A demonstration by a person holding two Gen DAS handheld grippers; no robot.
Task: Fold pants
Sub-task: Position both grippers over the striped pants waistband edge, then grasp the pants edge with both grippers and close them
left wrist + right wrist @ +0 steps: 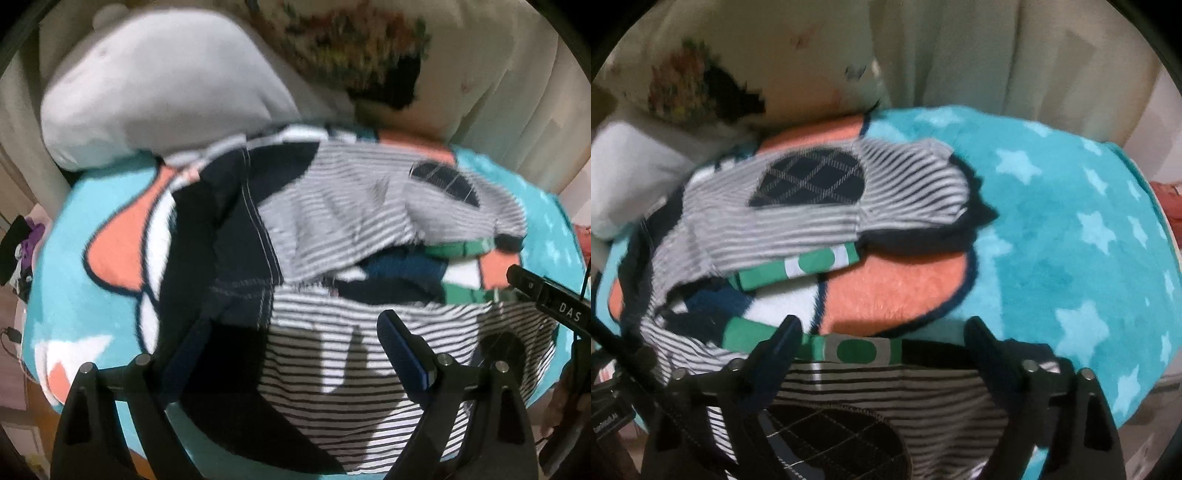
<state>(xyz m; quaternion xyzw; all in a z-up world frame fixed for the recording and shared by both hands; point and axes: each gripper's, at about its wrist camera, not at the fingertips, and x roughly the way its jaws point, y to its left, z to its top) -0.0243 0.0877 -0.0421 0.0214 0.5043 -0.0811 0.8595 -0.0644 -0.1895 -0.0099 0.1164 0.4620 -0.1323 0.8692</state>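
**A:** What's nearest my lenses?

**B:** On my left wrist feed, the left gripper (295, 354) itself: both black fingers spread wide, with the striped pants (343, 373) lying under the gap. I can't see either finger pinching cloth, so I read those jaws as open and holding nothing. The frame is motion-blurred, mind.

**A:** And my right side?

**B:** The right gripper (882, 336) also has its jaws spread wide. The green-and-white cuff (849, 349) of the pants runs across the gap between the fingertips, and the left finger (783, 332) seems to touch it, but I can't tell whether it presses on the fabric. Below, at 6 o'clock, a dark quilted knee patch (834, 443) sits right under the camera.

**A:** Where do the pants lie overall?

**B:** Rumpled on the teal star blanket (1071, 229). In the right view, one leg bunches toward 10 o'clock with a second quilted patch (809, 177) facing up and another green cuff (801, 267) near centre. In the left view, the navy seat (236, 236) of the pants sits toward 9 o'clock of centre.

**A:** And beyond them?

**B:** The blanket's orange-and-white print (886, 288) shows under the pants. A grey pillow (159, 92) sits at 11 o'clock in the left view, a floral cushion (354, 44) at 12, and pale curtains (1015, 55) hang behind.
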